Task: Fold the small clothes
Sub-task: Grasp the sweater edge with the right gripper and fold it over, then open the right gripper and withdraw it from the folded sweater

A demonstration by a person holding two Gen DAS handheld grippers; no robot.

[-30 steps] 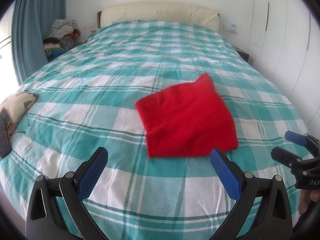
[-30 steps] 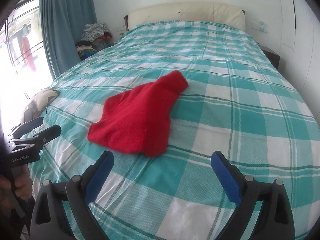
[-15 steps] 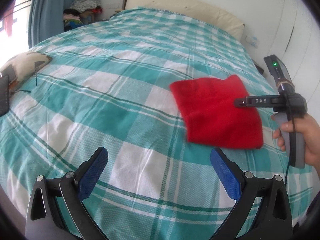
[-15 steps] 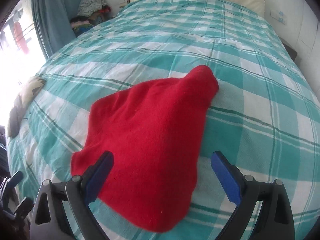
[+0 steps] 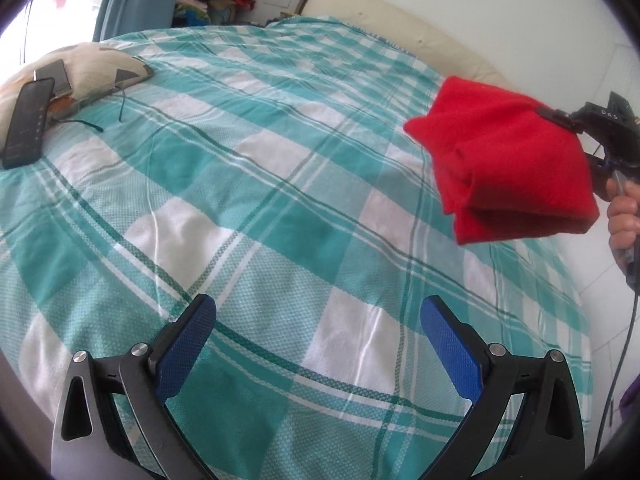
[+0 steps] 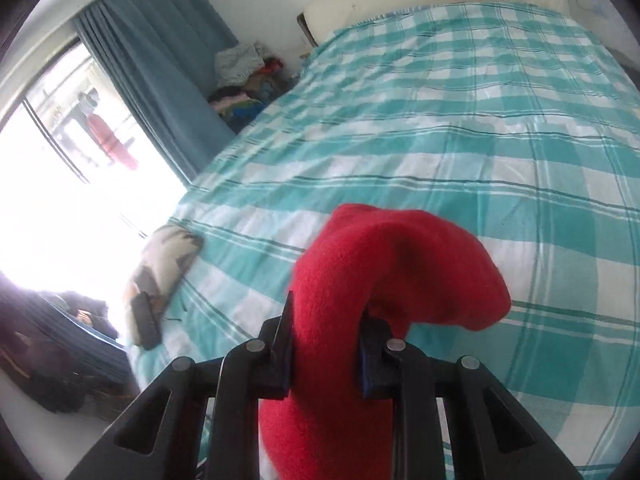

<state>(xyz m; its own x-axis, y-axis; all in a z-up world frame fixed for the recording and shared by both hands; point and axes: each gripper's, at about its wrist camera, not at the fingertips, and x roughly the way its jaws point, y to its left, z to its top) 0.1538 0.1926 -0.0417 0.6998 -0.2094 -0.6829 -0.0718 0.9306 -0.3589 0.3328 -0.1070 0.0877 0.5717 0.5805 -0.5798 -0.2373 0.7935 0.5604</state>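
The right gripper (image 6: 326, 346) is closing, pinching one red garment (image 6: 384, 264) lifted off the checked bed (image 5: 248, 184); the left gripper (image 5: 318, 344) is spread, empty, nearer; far left, one pillow (image 5: 92, 64) bears two phones (image 5: 28, 120).

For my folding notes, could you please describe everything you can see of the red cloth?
The red cloth is plain, soft and fleecy-looking, folded into a thick wad. It hangs in the air above the checked bedspread, off the bed. The right tool is closing on it near one edge, pads pressing it; the free end droops over. The open left tool is away from it.
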